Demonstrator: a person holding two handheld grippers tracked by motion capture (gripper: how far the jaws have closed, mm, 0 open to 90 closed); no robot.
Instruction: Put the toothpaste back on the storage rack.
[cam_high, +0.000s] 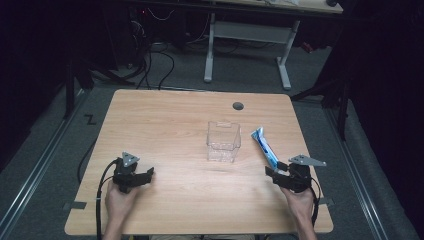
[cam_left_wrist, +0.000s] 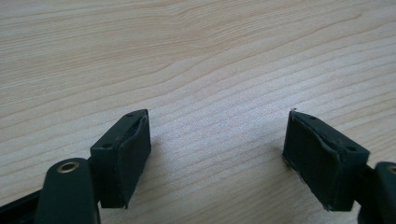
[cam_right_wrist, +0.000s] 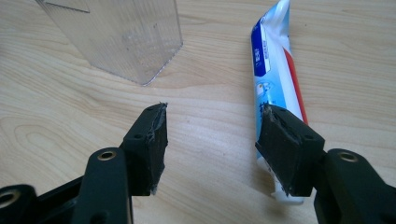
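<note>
Right tool (cam_right_wrist: 212, 135) released, jaws wide, one jaw over tube's cap end; nothing clenched. Tube (cam_right_wrist: 275, 79) flat on counter (cam_high: 170, 130) near right edge, just beside clear box (cam_high: 223, 141) — likely its destination, upright, mouth up. Left tool (cam_left_wrist: 217, 154) released, idle over bare wood, well apart.

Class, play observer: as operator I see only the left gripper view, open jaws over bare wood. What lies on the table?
Observer: A clear plastic container stands near the middle of the table.
Operator: Anything else?
Observer: A blue and white toothpaste tube lies flat to the container's right, apart from it.
Operator: Is the right gripper holding it?
Observer: No; the right gripper is open, its gap over bare wood beside the tube's cap end.
</note>
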